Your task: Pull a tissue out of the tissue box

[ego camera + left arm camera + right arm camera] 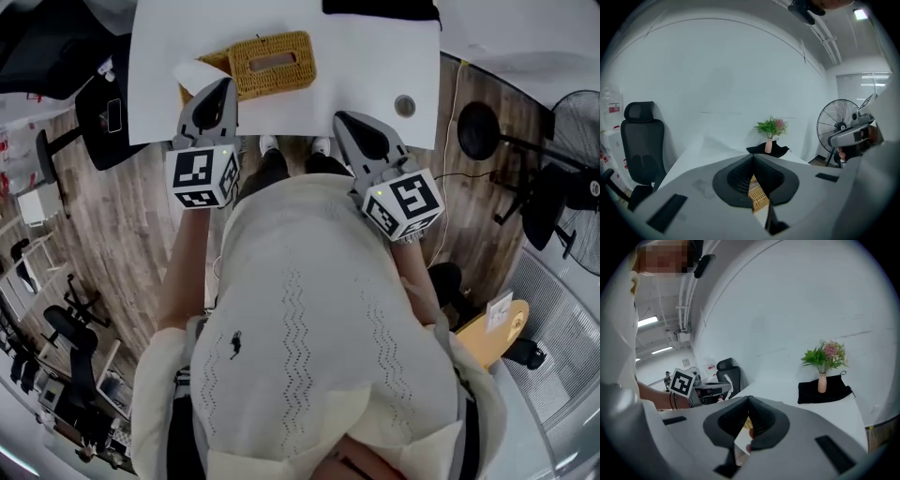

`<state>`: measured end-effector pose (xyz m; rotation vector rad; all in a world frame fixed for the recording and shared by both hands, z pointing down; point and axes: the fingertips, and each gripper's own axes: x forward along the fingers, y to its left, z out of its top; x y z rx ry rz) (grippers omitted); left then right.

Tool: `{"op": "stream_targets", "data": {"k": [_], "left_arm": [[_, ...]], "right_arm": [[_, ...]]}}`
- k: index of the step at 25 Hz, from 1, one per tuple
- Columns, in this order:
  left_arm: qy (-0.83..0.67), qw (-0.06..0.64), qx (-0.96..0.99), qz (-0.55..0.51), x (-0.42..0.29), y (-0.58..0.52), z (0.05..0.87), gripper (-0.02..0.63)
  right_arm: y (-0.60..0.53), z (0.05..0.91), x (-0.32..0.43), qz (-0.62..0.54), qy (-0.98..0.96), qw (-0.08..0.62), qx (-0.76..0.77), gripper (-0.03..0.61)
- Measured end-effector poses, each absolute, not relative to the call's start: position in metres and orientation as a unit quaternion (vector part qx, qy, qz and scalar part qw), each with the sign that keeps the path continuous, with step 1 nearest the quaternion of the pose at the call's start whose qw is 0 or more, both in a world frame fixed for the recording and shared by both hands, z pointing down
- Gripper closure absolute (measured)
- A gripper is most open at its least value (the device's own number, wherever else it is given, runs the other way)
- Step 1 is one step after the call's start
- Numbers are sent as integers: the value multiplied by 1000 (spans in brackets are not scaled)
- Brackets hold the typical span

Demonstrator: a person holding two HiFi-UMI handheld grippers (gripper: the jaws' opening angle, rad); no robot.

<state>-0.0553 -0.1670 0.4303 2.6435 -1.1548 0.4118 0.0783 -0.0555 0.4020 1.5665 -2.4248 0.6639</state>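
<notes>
Woven and tan, the tissue box (pixel 272 64) lies on the white tabletop (pixel 375 66) in the head view, with a crumpled white tissue (pixel 195 75) at its left end just beside the tip of the left hand-held gripper (pixel 223 86), while the right hand-held gripper (pixel 343 119) hangs at the tabletop's near edge, apart from the box. In the left gripper view that hand-held gripper (pixel 752 158) is clenched tip to tip with nothing seen pinched, a strip of the box (pixel 757 194) showing through the gap beneath. The right gripper view shows the right one (pixel 749 399) likewise clenched, with a black cloth (pixel 839 391) and a vase of flowers (pixel 822 380) beyond
</notes>
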Motion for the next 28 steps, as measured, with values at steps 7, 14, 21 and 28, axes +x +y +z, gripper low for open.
{"op": "stream_targets", "data": {"k": [7, 14, 21, 28], "left_arm": [[-423, 117, 890, 125, -61, -130, 419, 601], [-440, 121, 884, 99, -52, -90, 409, 601], [-456, 111, 880, 71, -35, -62, 395, 601], [-468, 99, 876, 63, -20, -46, 391, 601]], "right_arm": [[-55, 402, 78, 224, -840, 85, 487, 577], [-50, 400, 81, 217, -861, 90, 451, 577], [-41, 397, 95, 212, -871, 83, 435, 577], [-33, 392, 105, 193, -879, 85, 427, 577]]}}
